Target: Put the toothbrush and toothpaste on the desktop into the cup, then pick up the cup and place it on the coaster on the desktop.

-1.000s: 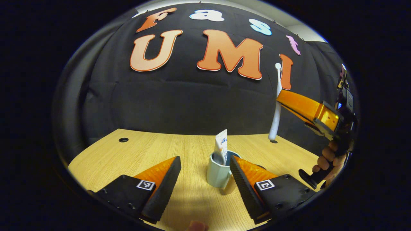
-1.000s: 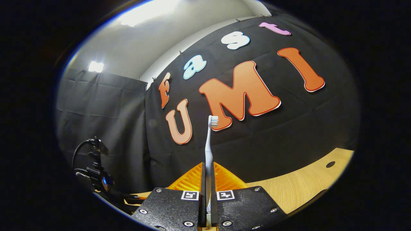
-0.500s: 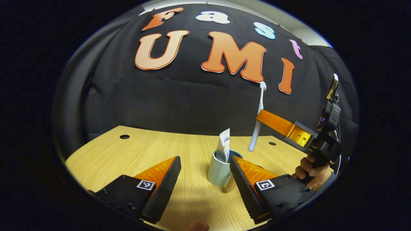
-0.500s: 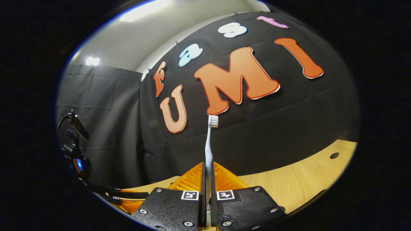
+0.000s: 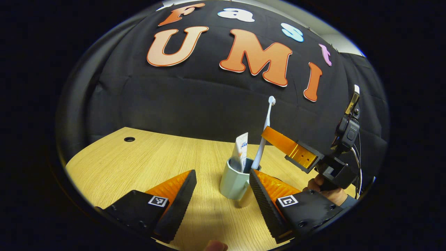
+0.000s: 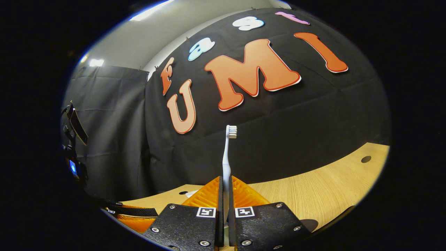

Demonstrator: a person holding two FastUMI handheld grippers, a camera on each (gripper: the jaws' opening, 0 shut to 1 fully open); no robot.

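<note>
A pale cup [image 5: 232, 181] stands on the wooden desktop [image 5: 146, 164], with a white toothpaste tube [image 5: 240, 150] upright inside it. My right gripper [image 5: 265, 132] comes in from the right, shut on a white toothbrush [image 5: 263, 134], bristles up. The brush's lower end dips into the cup's mouth. In the right gripper view the toothbrush [image 6: 227, 157] rises from between the closed fingers of the right gripper [image 6: 225, 188]. My left gripper [image 5: 223, 179] is open, low over the desk, its right finger next to the cup.
Cable holes [image 5: 129, 139] [image 6: 366, 159] mark the desktop near its back edge. A hand [image 5: 325, 190] holds the right gripper's handle at the right. Black cloth walls the booth behind the desk. The left gripper's body [image 6: 75, 146] shows at the left in the right gripper view.
My right gripper has carried the toothbrush leftward and down, from high at the right to the cup, where its lower end now enters the mouth. The left gripper stayed open beside the cup.
</note>
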